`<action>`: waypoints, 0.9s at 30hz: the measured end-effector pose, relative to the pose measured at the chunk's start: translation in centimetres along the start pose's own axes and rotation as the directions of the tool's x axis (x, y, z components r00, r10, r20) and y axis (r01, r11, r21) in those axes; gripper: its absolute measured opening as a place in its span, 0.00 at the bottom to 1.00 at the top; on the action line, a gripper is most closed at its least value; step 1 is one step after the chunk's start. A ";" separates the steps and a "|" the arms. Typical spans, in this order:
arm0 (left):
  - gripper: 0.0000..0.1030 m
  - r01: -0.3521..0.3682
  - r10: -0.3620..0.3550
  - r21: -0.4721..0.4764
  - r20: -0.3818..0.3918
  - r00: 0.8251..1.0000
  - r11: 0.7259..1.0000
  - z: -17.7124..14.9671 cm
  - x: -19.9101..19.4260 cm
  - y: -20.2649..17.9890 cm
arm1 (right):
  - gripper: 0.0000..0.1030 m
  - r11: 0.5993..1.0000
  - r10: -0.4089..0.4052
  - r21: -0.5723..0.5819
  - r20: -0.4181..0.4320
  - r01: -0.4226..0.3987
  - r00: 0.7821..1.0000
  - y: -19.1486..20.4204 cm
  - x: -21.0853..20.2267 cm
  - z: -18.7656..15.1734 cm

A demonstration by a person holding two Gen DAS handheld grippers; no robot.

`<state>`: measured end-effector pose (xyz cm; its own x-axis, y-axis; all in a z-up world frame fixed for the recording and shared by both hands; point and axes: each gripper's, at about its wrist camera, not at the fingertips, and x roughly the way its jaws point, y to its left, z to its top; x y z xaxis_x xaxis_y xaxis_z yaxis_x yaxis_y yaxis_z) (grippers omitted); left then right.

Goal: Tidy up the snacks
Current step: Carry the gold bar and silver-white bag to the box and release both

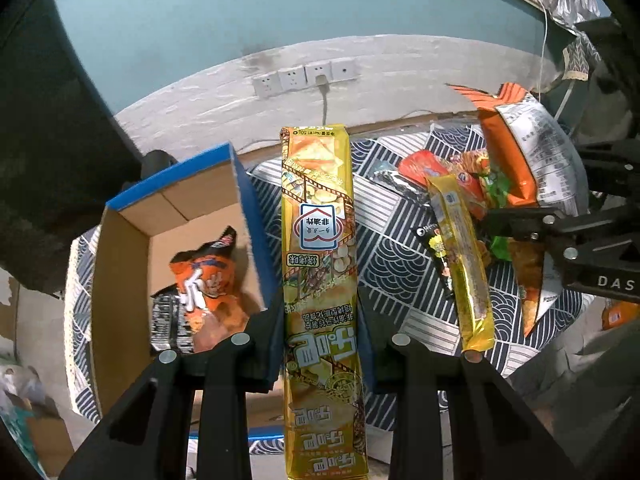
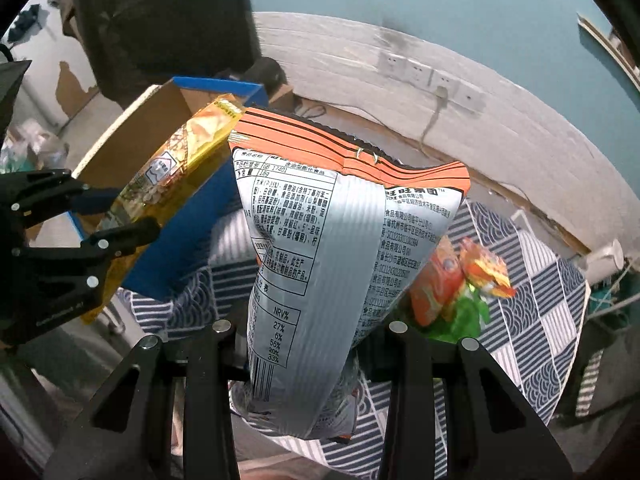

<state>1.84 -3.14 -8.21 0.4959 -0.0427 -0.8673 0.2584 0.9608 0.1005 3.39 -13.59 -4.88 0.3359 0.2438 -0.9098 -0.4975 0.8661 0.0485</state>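
My left gripper (image 1: 320, 344) is shut on a long yellow snack pack (image 1: 318, 220), which stands up along the fingers just right of the blue cardboard box (image 1: 240, 168). An orange snack bag (image 1: 204, 284) lies inside that box. My right gripper (image 2: 308, 344) is shut on a silver and orange snack bag (image 2: 320, 240), held above the table. In the right wrist view the left gripper (image 2: 120, 216) and its yellow pack (image 2: 176, 168) are in front of the box (image 2: 132, 136). In the left wrist view the right gripper (image 1: 560, 192) carries its bag (image 1: 536, 152) at the right.
A second yellow pack (image 1: 464, 264) and a pile of orange and green snacks (image 1: 460, 176) lie on the blue-and-white patterned tablecloth (image 1: 392, 264). The same pile (image 2: 452, 284) shows beside the held bag. Wall sockets (image 1: 304, 76) with a cable are behind the table.
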 end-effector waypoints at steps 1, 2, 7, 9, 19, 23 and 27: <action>0.31 -0.009 0.009 -0.001 0.008 1.000 1.000 -0.1 -0.3 0.3 | 0.35 1.000 0.006 -0.006 0.002 -0.006 1.000 0.4 0.0 0.3; 0.31 -0.014 0.014 -0.002 0.013 1.000 1.000 -0.1 -0.4 0.6 | 0.35 1.000 0.011 -0.011 0.003 -0.011 1.000 0.7 0.0 0.6; 0.31 -0.013 0.014 -0.039 0.026 1.000 0.999 -0.5 -1.1 2.3 | 0.35 0.999 0.021 -0.045 0.009 -0.020 1.000 2.5 0.1 2.2; 0.31 -0.014 0.016 -0.049 0.028 0.999 0.999 -0.7 -1.2 2.9 | 0.35 0.998 0.027 -0.056 0.009 -0.026 1.000 3.2 0.2 2.7; 0.31 -0.028 0.034 -0.135 0.039 0.999 0.990 -1.2 -1.6 7.5 | 0.35 0.991 0.069 -0.110 -0.013 -0.070 0.998 7.2 1.8 6.3; 0.31 -0.045 0.052 -0.157 0.038 0.998 0.987 -1.5 -1.6 9.2 | 0.35 0.987 0.092 -0.128 -0.028 -0.094 0.995 8.8 2.7 7.9; 0.31 -0.082 0.091 -0.185 0.044 0.995 0.979 -1.7 -1.6 11.1 | 0.35 0.983 0.118 -0.136 -0.040 -0.123 0.992 10.3 3.6 9.2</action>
<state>2.51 8.07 -6.48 0.5534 0.0331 -0.8323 0.0595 0.9951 0.0791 6.88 0.20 -3.81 0.2424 0.3267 -0.9135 -0.6391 0.7622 0.1030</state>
